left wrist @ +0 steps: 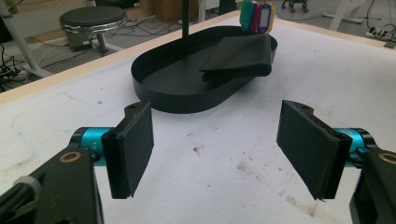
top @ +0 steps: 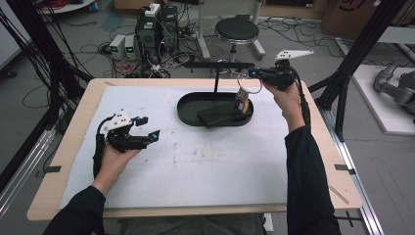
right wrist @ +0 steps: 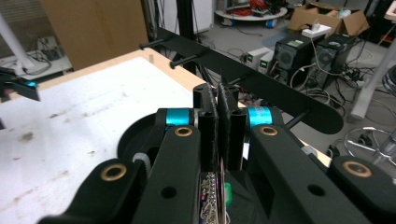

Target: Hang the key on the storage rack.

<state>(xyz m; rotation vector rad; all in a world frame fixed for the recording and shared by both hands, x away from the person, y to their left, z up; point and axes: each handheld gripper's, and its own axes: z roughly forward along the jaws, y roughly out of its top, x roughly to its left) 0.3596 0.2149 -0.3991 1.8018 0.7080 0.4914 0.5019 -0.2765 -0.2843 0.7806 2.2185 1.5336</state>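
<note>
Right gripper (top: 258, 74) is raised above the far right end of the black oval tray (top: 188, 115), level with the crossbar of the black peg stand (top: 218, 64) that rises from the tray. It is pinched tight on a key ring (top: 249, 83); a bunch of coloured tags (top: 241, 103) dangles from the ring, its lower end just above or touching the folded black item (top: 219, 113) lying in the tray. In the right gripper view the pads (right wrist: 209, 128) are pressed together with almost no gap, a thin edge nipped between them and a bit of beaded chain (right wrist: 208, 200) showing below.

Risks, as judged from here:
- The hold is narrow, on thin wire. A twist of the wrist could let the ring pivot or slip, dropping the bunch into the tray.
- The tags hang free and can swing; a quick move may knock them against the stand's post or snag a peg (right wrist: 184, 60).
- If the aim is to hang the ring on a peg, the opening must meet the peg tip squarely; a miss would push the light stand and could tip it.

Left gripper (top: 146, 128) hovers low over the white mat (top: 195, 166), near side left, well apart from the tray. Its jaws stand wide and hold nothing, touching nothing.
</note>
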